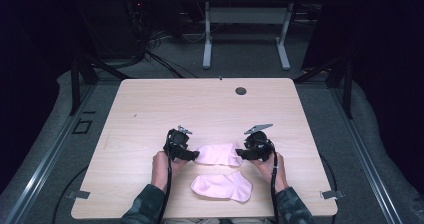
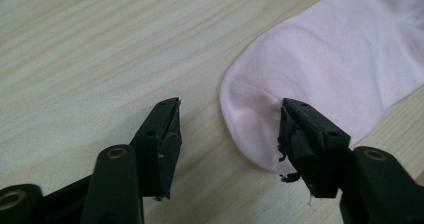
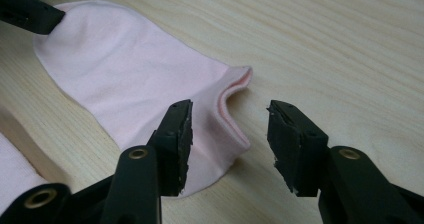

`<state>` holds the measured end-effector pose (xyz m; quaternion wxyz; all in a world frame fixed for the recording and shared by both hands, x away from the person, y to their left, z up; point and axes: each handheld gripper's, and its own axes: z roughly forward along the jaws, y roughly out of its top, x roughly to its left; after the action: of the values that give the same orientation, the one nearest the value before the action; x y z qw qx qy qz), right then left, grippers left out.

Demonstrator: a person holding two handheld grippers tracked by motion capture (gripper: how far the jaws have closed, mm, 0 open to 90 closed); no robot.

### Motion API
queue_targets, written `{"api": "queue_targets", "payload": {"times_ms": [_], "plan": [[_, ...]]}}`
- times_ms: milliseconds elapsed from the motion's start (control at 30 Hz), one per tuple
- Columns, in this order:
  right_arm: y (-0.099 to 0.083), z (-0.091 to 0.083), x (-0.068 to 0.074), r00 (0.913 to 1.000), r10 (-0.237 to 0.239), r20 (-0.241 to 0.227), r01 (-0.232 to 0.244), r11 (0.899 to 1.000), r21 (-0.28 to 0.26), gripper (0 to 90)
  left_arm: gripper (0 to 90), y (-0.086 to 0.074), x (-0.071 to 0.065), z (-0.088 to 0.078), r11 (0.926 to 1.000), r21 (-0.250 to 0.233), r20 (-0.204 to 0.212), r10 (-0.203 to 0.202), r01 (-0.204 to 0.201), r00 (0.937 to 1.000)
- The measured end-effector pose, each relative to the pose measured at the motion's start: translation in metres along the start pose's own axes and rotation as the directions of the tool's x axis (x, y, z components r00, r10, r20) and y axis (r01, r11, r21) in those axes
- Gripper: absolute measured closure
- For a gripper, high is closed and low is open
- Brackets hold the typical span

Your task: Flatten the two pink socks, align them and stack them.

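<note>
Far sock [image 1: 219, 153] flat on surface [image 1: 150, 109], beyond near sock [image 1: 222, 186]. Left claw [image 2: 227, 129] straddles its toe, right claw [image 3: 227, 134] its cuff; both part-open, gripping nothing. Risk: pads pinch one layer only, sock slips.

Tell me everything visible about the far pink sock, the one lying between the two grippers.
The far sock is a pale pink ankle sock of fine knit fabric, lying flat and limp on the wooden table, just beyond a second pink sock. Its rounded toe points at the left gripper, whose open jaws straddle the toe tip. Its cuff opening, slightly parted to show a deeper pink lining, faces the right gripper, whose jaws are also open, one jaw over the heel.
</note>
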<state>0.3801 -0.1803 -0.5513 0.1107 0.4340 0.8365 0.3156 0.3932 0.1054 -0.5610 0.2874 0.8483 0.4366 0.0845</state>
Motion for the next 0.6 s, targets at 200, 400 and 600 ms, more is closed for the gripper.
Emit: {"api": "queue_targets", "payload": {"times_ms": [200,400,600], "plan": [[0.0009,0.0031,0.0011,0.9999,-0.016,-0.005,0.016,1.000,0.007,58.5,50.2,0.0007,-0.0007,0.0021,0.9998,0.016,-0.005,0.012,-0.012,0.9999],[0.0013,0.0034,0.0017,0.9997,-0.022,-0.003,0.022,1.000,0.011,64.5,57.4,0.0009,-0.0015,0.0022,0.9996,0.017,-0.023,0.023,-0.022,0.9995],[-0.0009,0.0061,0.0019,0.9996,-0.028,0.001,0.028,0.999,0.027,79.0,74.0,0.0014,-0.0028,0.0021,0.9989,0.024,-0.048,0.041,-0.040,0.9980]]}}
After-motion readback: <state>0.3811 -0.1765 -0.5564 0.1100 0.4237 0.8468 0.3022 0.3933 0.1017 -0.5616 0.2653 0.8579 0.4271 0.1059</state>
